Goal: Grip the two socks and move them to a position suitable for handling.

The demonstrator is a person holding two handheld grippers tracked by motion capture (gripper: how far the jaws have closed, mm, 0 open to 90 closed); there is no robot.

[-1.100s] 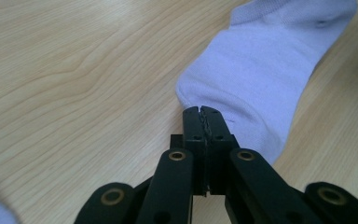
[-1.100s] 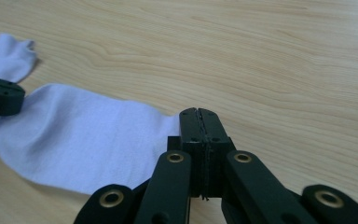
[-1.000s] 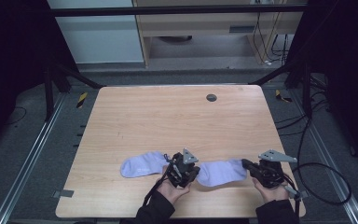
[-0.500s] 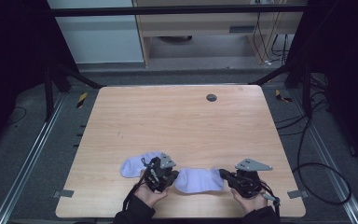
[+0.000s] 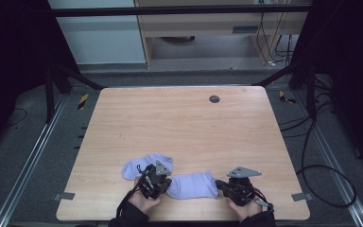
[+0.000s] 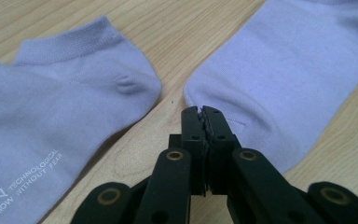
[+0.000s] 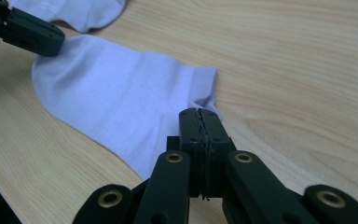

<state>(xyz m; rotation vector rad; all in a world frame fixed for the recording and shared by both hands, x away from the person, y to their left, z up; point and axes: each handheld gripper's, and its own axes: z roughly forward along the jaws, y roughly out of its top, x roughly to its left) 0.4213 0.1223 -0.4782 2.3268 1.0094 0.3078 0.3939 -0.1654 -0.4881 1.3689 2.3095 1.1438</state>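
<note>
Here both tools grip one lilac ankle sock lying flat near the counter's front edge: left tool clamped on its toe, right tool clamped on its cuff. Its mate lies just beside; next, probably lift and lay it over that.

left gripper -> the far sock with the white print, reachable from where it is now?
Probably yes. The left gripper is shut on the toe edge of the near sock; the printed sock lies flat just beside it, bare table between. It must release first.
</note>
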